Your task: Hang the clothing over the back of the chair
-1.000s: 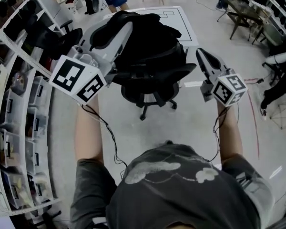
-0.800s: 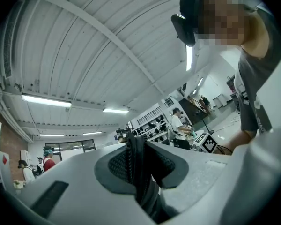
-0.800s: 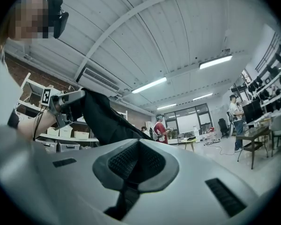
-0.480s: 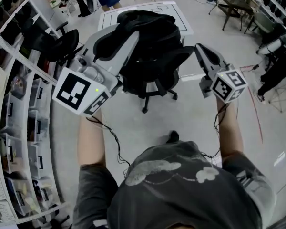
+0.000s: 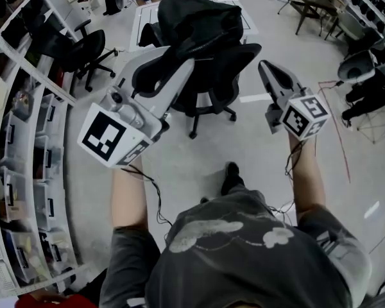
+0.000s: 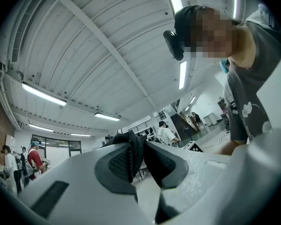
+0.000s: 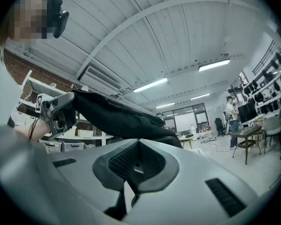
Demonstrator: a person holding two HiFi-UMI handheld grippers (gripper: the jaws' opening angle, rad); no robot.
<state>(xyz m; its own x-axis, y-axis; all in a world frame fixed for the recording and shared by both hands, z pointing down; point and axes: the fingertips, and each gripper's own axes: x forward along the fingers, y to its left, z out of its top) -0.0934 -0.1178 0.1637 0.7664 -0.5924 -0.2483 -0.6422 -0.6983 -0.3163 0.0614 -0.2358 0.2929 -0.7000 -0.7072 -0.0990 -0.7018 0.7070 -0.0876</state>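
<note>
- The left gripper [image 6: 131, 158] is clamping a fold of the black clothing [image 5: 196, 18], its jaws pinching onto the fabric.
- The right gripper [image 7: 138, 150] is holding its jaws together with nothing between them. In the head view it is hovering just to the right of the chair, apart from the garment.
- The clothing is bunching up from the left gripper's tips and hanging in a dark heap over the top of the black office chair [image 5: 234, 76]. Whether it is touching the backrest cannot be told.
- In the right gripper view the garment is stretching as a long dark band from the left gripper toward the middle of the frame.
- The chair is standing on the pale floor [image 5: 199, 159] in front of a white table [image 5: 143, 24], with its wheeled base showing below the garment.
- A second black chair [image 5: 83, 50] is sitting near the shelving [image 5: 32, 127] at the left.
</note>
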